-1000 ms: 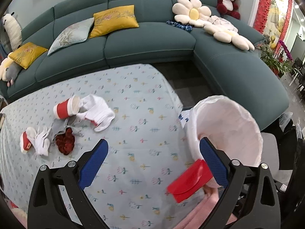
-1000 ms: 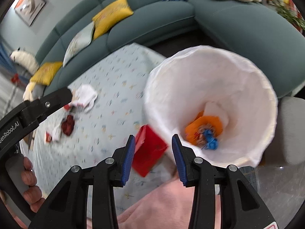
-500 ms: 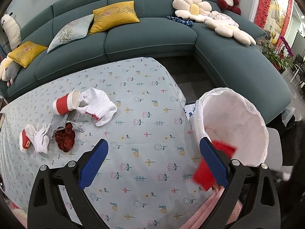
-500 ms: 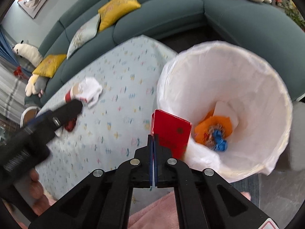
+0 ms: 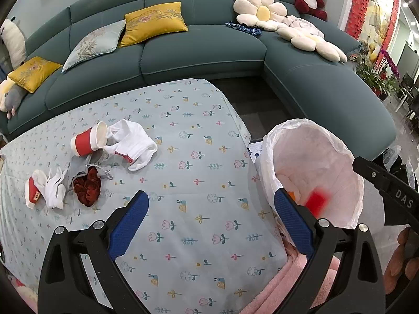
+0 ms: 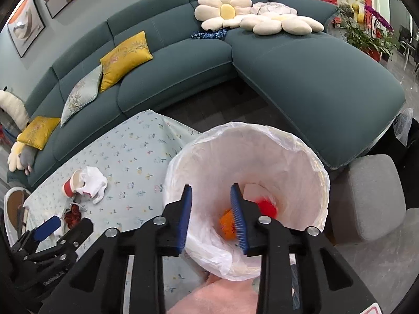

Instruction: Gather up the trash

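The white-lined trash bin (image 6: 301,157) stands just off the right edge of the table (image 5: 183,178), its mouth open upward. Inside lie an orange wrapper (image 6: 226,223), a pale piece of paper (image 6: 252,191) and a blurred red box (image 6: 267,206); in the left wrist view the same red box (image 5: 315,201) shows as a smear against the liner.

On the far left of the floral tablecloth sits a small red-and-white item (image 5: 31,192) beside crumpled white tissue (image 5: 55,188). Next comes a dark red scrunched cloth (image 5: 87,189) on a grey scrap, then a red-and-white paper cup (image 5: 87,141) lying on its side, its mouth touching a white sock (image 5: 133,144) with a red stripe. From the sock to the table's right edge the cloth bears nothing.

The left gripper (image 5: 209,217) hangs above the near middle of the table, its jaws spread wide and empty. The right gripper (image 6: 212,217) hovers over the bin's mouth, jaws parted moderately with nothing between them.

A teal sectional sofa (image 5: 204,49) wraps behind and to the right of the table, with a dark strip of floor between them. A grey ottoman (image 6: 371,196) stands just right of the bin.
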